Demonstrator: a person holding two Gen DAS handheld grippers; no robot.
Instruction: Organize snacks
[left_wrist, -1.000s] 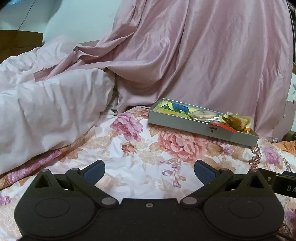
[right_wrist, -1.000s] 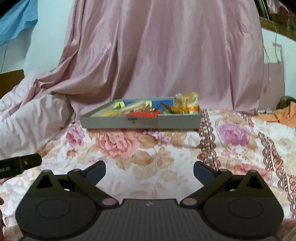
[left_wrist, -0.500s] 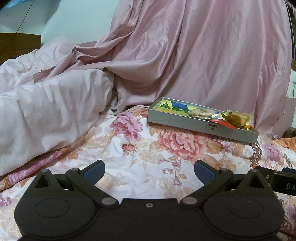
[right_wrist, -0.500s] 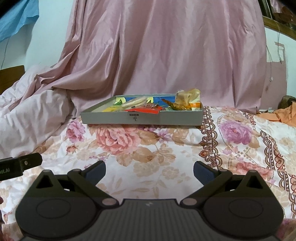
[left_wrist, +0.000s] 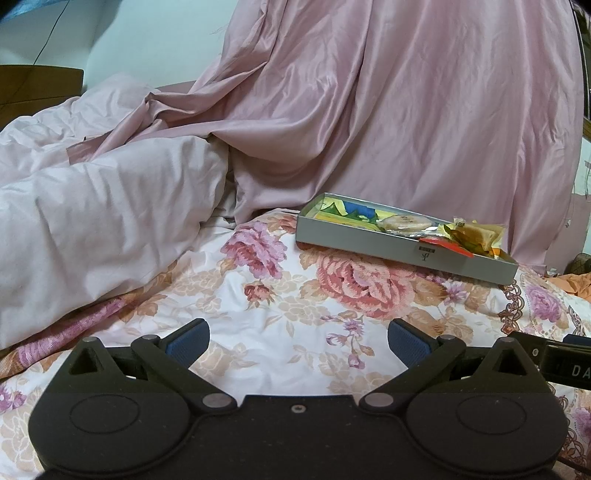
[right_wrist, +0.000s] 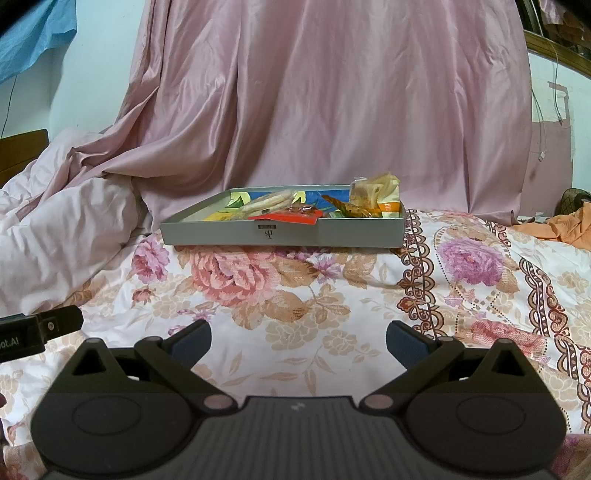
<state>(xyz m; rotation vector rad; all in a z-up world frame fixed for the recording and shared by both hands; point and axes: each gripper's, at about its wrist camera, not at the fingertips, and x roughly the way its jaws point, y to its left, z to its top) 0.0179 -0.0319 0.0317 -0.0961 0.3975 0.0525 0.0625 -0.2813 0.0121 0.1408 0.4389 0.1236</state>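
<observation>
A shallow grey box (right_wrist: 221, 234) lies on the floral bedsheet (right_wrist: 295, 302), well ahead of both grippers; it also shows in the left wrist view (left_wrist: 351, 240). It holds several snack packets: a red packet (right_wrist: 286, 218), a round biscuit pack (left_wrist: 406, 222) and a golden-brown wrapped snack (right_wrist: 375, 192). My left gripper (left_wrist: 298, 341) is open and empty above the sheet. My right gripper (right_wrist: 298, 341) is open and empty, facing the box's long front wall.
A pink curtain (right_wrist: 332, 110) hangs behind the box. A crumpled pale quilt (left_wrist: 92, 214) lies to the left. Orange cloth (right_wrist: 557, 227) sits at the far right. The other gripper's body shows at the frame edges (right_wrist: 33, 332) (left_wrist: 561, 362).
Both grippers have drawn back and lifted slightly, so the box looks a little smaller and lower in view. Both stay open and empty.
</observation>
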